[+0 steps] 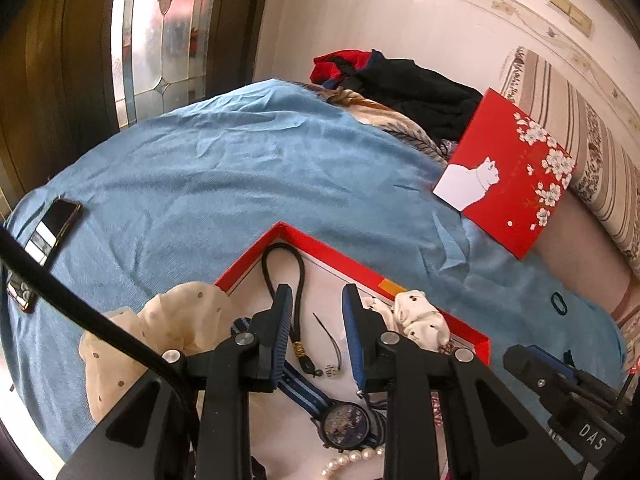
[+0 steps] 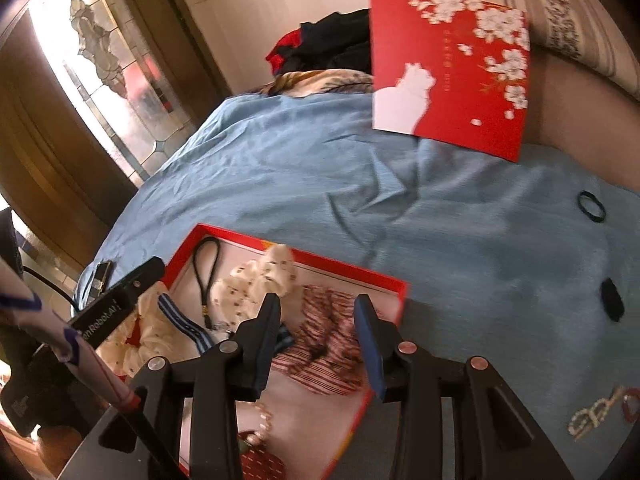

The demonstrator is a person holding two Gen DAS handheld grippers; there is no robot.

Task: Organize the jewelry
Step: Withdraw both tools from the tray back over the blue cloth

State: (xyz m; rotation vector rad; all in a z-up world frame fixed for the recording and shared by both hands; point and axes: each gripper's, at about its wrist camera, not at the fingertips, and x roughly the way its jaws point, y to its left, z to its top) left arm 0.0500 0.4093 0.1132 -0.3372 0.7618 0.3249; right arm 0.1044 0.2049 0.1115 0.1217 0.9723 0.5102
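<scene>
An open red box (image 1: 304,242) (image 2: 344,270) with a white lining lies on a blue bed cover. In it are a black cord strap (image 1: 300,276) (image 2: 202,276), a blue-striped watch (image 1: 344,426), a pearl bracelet (image 1: 352,458), a cream spotted scrunchie (image 1: 420,320) (image 2: 260,276) and a red-striped scrunchie (image 2: 324,344). My left gripper (image 1: 316,300) is open and empty above the cord strap. My right gripper (image 2: 318,308) is open and empty above the red-striped scrunchie. Outside the box lie a black hair tie (image 2: 592,206), a black band (image 2: 612,300) and a beaded hair clip (image 2: 596,416).
The red box lid (image 1: 508,184) (image 2: 452,76) with a white cat lies at the far right of the bed. A phone (image 1: 48,236) lies at the left edge. A cream scrunchie (image 1: 168,328) sits by the box's left side. Dark clothes (image 1: 400,80) are piled at the back.
</scene>
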